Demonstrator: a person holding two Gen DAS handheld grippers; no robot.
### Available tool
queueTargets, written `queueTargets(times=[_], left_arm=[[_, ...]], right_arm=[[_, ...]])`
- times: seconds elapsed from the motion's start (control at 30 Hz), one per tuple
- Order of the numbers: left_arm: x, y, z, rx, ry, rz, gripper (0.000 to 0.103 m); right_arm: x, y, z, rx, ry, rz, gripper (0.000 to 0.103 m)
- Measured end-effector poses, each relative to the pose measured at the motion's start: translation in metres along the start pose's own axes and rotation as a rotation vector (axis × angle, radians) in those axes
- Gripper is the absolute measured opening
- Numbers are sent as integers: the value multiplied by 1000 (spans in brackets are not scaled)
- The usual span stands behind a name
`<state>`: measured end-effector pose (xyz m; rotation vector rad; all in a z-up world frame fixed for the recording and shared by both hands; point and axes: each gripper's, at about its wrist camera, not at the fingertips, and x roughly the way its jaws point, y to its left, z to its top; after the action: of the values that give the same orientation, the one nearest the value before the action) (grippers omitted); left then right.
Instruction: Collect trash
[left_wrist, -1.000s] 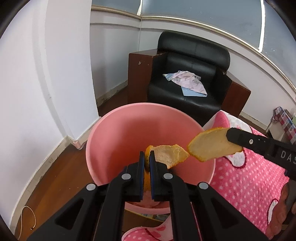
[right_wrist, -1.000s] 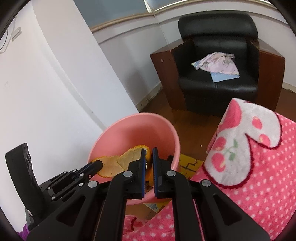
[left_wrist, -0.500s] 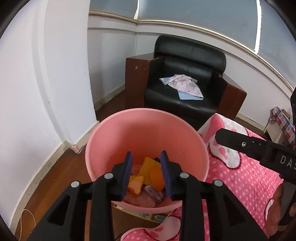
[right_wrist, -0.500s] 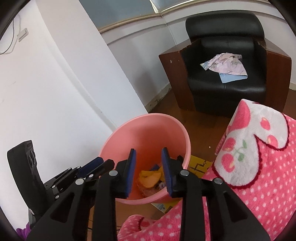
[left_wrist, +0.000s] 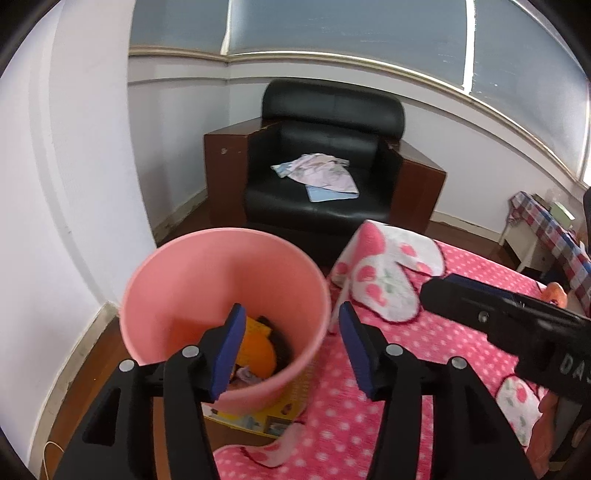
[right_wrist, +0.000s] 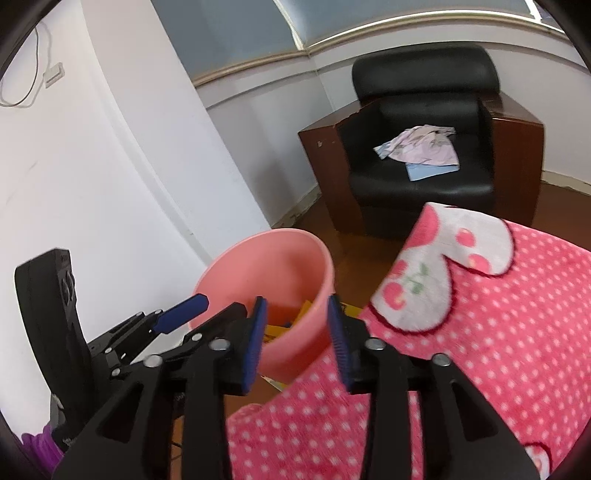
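White walls and a black armchair (left_wrist: 325, 162) back a bed under a pink dotted blanket (left_wrist: 424, 369). Beside the bed stands the pink bin (left_wrist: 177, 280), peels (left_wrist: 255, 347) lying in its bottom. Left tongs (left_wrist: 290, 339) and right tongs (right_wrist: 295, 332) hover near its rim, jaws opening with nothing between them. Such orange peel probably handles light, limp and a bit slick, so pinching a thick edge suits best.
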<state>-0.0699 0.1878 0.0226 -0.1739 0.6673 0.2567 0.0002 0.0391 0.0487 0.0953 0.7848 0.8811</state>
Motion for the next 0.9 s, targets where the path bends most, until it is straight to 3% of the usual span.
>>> queueTargets(times=[0.53, 0.9], left_arm=[[-13, -58, -15, 94, 4, -93, 55], [-10, -104, -29, 180, 39, -154, 59]], right_arm=[[-84, -75, -61, 167, -65, -173, 42], [-102, -78, -68, 159, -100, -190, 42]])
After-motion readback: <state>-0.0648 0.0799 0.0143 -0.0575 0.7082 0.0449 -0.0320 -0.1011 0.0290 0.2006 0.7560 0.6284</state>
